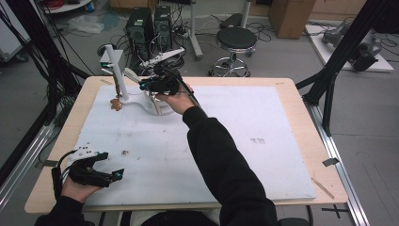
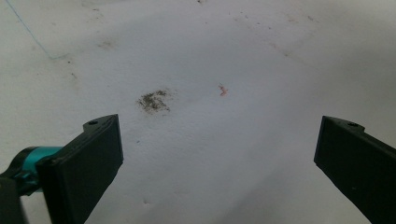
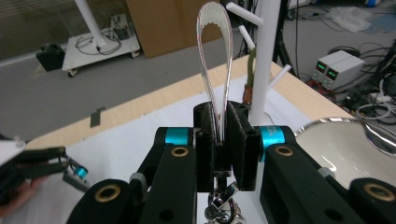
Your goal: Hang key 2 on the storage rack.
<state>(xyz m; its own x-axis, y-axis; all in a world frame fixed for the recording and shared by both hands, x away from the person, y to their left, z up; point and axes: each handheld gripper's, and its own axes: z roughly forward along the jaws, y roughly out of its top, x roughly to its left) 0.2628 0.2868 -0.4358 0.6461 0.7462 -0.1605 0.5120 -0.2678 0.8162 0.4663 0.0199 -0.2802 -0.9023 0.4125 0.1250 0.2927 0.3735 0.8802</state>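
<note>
Right gripper [image 3: 223,140]: jaws pinching a spoon [image 3: 215,56] by its lower end, bowl rising above the fingers.
Stand [image 3: 264,60]: just beyond the fingers.
Left gripper [image 2: 219,158]: jaws spread over the white mat [image 2: 210,56].

The white mat [image 1: 263,141] lies bare across its middle and right, giving open passage. At the far-left corner, 1 white peg stand [image 1: 117,70] with jutting pegs and 1 shiny bowl [image 3: 345,144] just beside it crowd the space.

Two grippers [image 1: 110,175] [image 1: 148,84] are working here: one strap loop [image 3: 215,56] sitting between the shut jaws, one white peg stand [image 3: 266,51] standing beyond them.
</note>
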